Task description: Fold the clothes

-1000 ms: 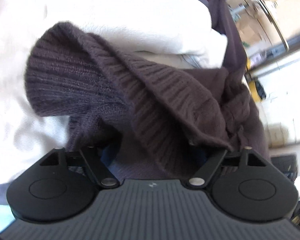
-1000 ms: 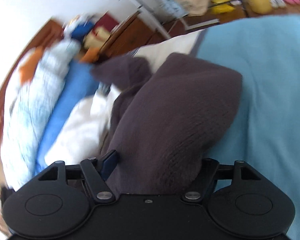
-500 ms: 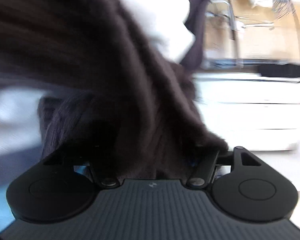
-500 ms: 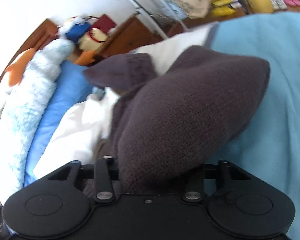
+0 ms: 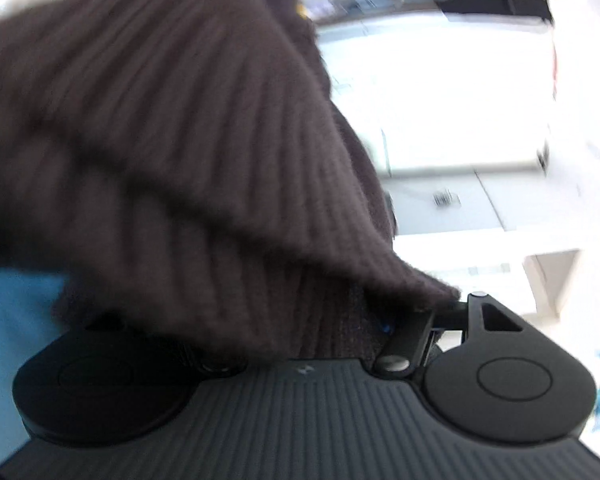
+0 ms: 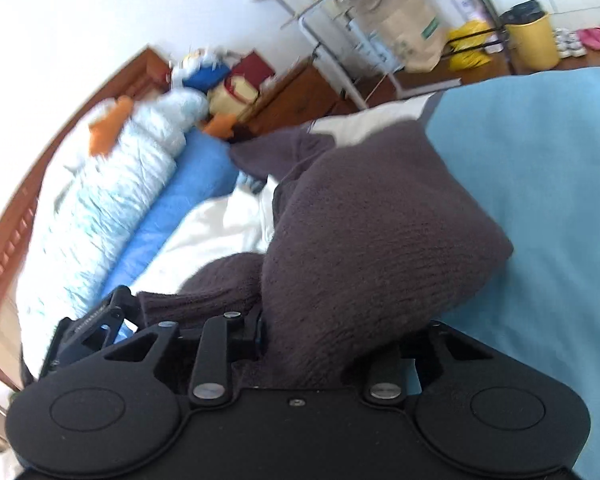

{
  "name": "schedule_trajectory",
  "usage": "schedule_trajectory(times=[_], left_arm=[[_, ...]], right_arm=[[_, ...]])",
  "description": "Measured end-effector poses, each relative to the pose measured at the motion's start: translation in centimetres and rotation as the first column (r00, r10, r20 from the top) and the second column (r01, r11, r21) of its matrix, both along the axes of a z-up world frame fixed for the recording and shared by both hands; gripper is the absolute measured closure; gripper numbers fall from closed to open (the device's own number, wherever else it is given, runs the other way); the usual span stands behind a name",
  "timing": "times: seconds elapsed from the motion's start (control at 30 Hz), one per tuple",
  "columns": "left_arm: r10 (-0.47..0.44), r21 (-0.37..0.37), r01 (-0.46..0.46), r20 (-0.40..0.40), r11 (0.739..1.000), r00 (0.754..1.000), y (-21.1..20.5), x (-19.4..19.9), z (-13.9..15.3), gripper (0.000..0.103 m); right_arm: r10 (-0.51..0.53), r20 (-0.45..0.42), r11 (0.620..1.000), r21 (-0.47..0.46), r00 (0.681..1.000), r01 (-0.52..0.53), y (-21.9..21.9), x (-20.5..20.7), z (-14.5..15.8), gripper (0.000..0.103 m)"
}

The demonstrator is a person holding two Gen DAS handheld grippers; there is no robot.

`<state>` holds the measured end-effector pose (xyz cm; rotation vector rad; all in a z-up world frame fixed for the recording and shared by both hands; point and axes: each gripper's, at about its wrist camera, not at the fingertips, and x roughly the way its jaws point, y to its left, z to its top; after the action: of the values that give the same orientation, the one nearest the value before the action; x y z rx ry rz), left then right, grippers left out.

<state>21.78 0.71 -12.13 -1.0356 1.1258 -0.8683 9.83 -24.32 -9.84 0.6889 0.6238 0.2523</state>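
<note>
Left wrist view: the blurred brown sweater point(image 5: 172, 152) buries the left gripper point(image 5: 300, 320) fingers, which clamp a thick fold. Right wrist view: the right gripper point(image 6: 324, 344), just narrowed, pinches sweater over the blue bed point(image 6: 540, 200), fingertips hidden.

No text, number or brand name can be read in either view. The left gripper point(image 5: 300, 320) has a small pale emblem moulded at the top centre of its ribbed grey body (a logo shape only, too blurred to make out). In the right wrist view, the brown paper bag point(image 6: 410, 36) leaning by the metal rack point(image 6: 340, 20) carries a green printed mark on its side, too small and smeared to read as letters.
</note>
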Motion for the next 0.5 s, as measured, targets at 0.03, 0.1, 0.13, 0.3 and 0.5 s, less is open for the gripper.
schedule_trajectory(times=[0.03, 0.1, 0.13, 0.3, 0.5], left_arm=[[-0.041, 0.007, 0.041, 0.022, 0.999, 0.999, -1.0, -0.8, 0.8, 0.040], [-0.127, 0.033, 0.125, 0.069, 0.992, 0.990, -3.2, -2.8, 2.4, 0.040], [-0.166, 0.057, 0.161, 0.085, 0.985, 0.982, -4.5, -3.8, 3.2, 0.040], [-0.300, 0.119, 0.286, 0.133, 0.951, 0.945, -9.8, -8.8, 5.7, 0.040], [-0.361, 0.126, 0.340, 0.216, 0.932, 0.907, -13.6, -13.6, 8.7, 0.040]], right_arm=[[-0.007, 0.009, 1.000, 0.004, 1.000, 0.007, -0.9, -1.5, 0.5, 0.068], [0.002, 0.014, 0.999, -0.050, 1.000, -0.001, -2.0, -4.7, 1.9, 0.068], [0.012, 0.023, 0.993, -0.118, 1.000, -0.009, -2.1, -6.7, 2.8, 0.068], [-0.028, 0.022, 0.981, -0.190, 0.999, 0.032, -4.4, -16.0, 4.5, 0.068], [-0.017, -0.052, 0.974, -0.225, 0.999, 0.005, -7.0, -21.4, 7.6, 0.067]])
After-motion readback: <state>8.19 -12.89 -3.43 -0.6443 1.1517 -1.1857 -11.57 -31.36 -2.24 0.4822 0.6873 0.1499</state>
